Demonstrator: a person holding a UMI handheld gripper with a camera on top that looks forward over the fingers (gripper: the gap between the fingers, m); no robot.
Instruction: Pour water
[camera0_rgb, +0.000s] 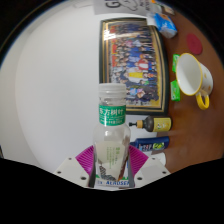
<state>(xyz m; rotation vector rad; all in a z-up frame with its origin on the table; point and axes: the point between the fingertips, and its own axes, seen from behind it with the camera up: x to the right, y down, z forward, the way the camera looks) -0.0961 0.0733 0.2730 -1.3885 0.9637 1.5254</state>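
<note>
From my end, the white table (45, 90) fills the left side. In the middle my gripper (112, 160) has its purple pads (88, 156) pressed on both sides of a clear water bottle (110, 140), upright, white cap on. Beyond it lies a framed group photo (135, 65). Just right of the bottle sits a small yellow tube (157, 124), then a yellow mug (192, 78).
</note>
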